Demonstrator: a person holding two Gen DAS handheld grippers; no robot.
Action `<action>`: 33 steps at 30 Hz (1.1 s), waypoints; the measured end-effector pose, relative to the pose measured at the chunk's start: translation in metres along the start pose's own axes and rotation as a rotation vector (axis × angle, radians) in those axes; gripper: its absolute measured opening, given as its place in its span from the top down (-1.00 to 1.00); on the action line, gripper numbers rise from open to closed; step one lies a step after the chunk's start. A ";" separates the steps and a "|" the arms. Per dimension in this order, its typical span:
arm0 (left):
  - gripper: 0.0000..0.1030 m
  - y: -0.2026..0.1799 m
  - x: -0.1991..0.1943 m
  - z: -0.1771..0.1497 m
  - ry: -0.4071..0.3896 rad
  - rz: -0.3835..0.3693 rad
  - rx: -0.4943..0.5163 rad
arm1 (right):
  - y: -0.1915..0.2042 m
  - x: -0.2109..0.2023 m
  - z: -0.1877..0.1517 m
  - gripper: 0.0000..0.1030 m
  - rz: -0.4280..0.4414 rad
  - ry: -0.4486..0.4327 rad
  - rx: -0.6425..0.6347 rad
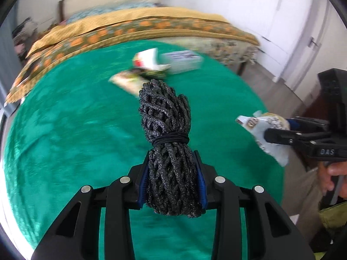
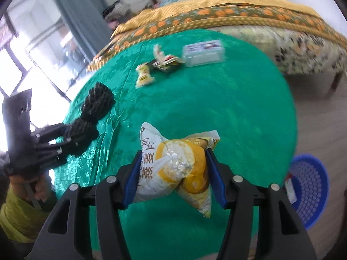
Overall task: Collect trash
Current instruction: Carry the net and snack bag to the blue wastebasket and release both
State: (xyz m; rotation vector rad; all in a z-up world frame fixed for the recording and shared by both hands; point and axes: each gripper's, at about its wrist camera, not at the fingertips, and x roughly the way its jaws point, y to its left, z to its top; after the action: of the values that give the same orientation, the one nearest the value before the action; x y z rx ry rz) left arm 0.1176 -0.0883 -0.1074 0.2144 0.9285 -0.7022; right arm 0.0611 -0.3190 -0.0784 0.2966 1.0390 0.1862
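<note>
- Trash items numbered five by our count: one black mesh bundle (image 1: 168, 143), one white-and-yellow snack bag (image 2: 175, 169), and three pieces lying on the green tablecloth (image 2: 216, 108), namely a yellow wrapper (image 2: 144, 77), a crumpled red-and-white wrapper (image 2: 166, 61) and a clear plastic box (image 2: 203, 54).
- We counted two hand-held grippers and one blue basket (image 2: 310, 190), which stood on the floor just beside the table's right edge.
- Our left gripper (image 1: 172, 173) was clamped narrowly on the mesh bundle, blue pads pressing both sides of its lower half, below the black elastic band around its waist.
- That bundle's long axis ran along the fingers, its free end pointing away from us toward the bed (image 1: 151, 26), held above the cloth.
- Our right gripper (image 2: 173, 173) was closed to a moderate width on the snack bag, the pads squeezing its left and right flanks.
- The bag was crumpled, its corners sticking out up-left, up-right and down-right, so we could not give it a clear long axis; it hung over the near part of the table.
- The three loose pieces lay close together at the far side of the table, the box's long side roughly parallel to the bed's edge.
</note>
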 end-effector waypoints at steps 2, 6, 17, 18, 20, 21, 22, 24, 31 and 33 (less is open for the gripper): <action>0.31 -0.022 0.002 0.004 -0.007 -0.040 0.012 | -0.024 -0.022 -0.008 -0.08 0.003 -0.040 0.058; 0.31 -0.083 0.010 0.015 -0.013 -0.143 0.067 | -0.074 -0.066 -0.016 -0.08 -0.076 -0.119 0.125; 0.29 -0.238 0.077 0.043 0.064 -0.317 0.177 | -0.213 -0.123 -0.040 -0.08 -0.353 -0.160 0.277; 0.29 -0.253 0.090 0.044 0.083 -0.324 0.179 | -0.225 -0.121 -0.043 -0.08 -0.372 -0.153 0.296; 0.28 -0.276 0.114 0.043 0.117 -0.330 0.186 | -0.247 -0.116 -0.050 -0.08 -0.391 -0.138 0.340; 0.28 -0.282 0.123 0.043 0.129 -0.326 0.191 | -0.258 -0.115 -0.056 -0.08 -0.391 -0.134 0.364; 0.28 -0.289 0.135 0.041 0.144 -0.318 0.196 | -0.266 -0.112 -0.061 -0.08 -0.389 -0.132 0.388; 0.28 -0.302 0.160 0.039 0.171 -0.303 0.207 | -0.282 -0.106 -0.069 -0.08 -0.387 -0.123 0.432; 0.26 -0.323 0.230 0.027 0.254 -0.251 0.198 | -0.319 -0.092 -0.086 -0.13 -0.352 -0.112 0.529; 0.01 -0.327 0.249 0.028 0.255 -0.249 0.191 | -0.326 -0.087 -0.087 -0.53 -0.332 -0.122 0.540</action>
State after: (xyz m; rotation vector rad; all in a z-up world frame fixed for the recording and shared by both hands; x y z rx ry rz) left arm 0.0266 -0.4640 -0.2486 0.3678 1.1437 -1.0124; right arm -0.0535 -0.6394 -0.1552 0.6080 0.9890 -0.4152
